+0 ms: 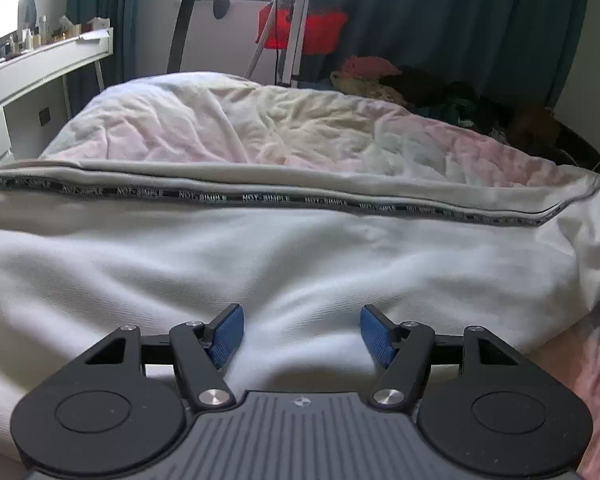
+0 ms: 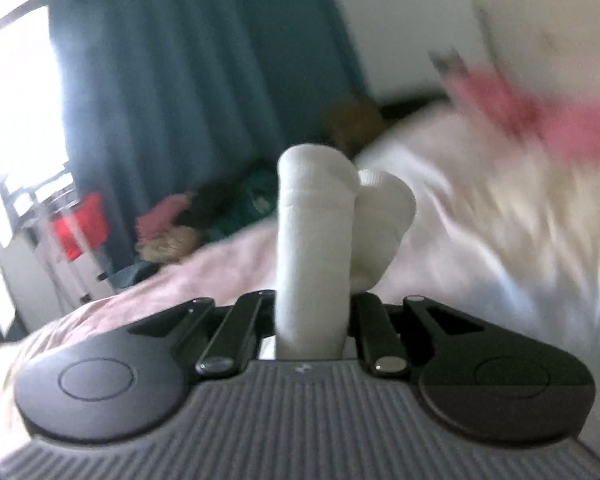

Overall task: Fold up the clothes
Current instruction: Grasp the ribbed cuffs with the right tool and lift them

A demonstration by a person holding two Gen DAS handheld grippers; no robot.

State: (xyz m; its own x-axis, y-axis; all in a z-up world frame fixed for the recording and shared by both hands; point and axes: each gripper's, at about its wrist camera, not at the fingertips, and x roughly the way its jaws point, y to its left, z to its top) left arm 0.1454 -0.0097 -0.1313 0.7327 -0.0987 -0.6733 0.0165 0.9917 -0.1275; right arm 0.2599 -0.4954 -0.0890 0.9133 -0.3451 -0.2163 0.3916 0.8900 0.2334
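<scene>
The left gripper [image 1: 302, 334] hovers with fingers spread above the white garment [image 1: 260, 256] lying on the bed [image 1: 228, 128]; the right gripper [image 2: 312, 312] pinches its thick fold; soft, limp, light cloth, probably best held by the taped edge [image 1: 300, 202].

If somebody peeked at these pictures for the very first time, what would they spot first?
Probably the white garment spread wide across the bed, with a dark strip of tiny printed words along its far edge, and the left gripper open just above it. In the right view, the right gripper is shut on a bunched fold of white cloth poking straight up in the middle. Behind the bed, a bright red thing glows against the dark teal curtains.
</scene>
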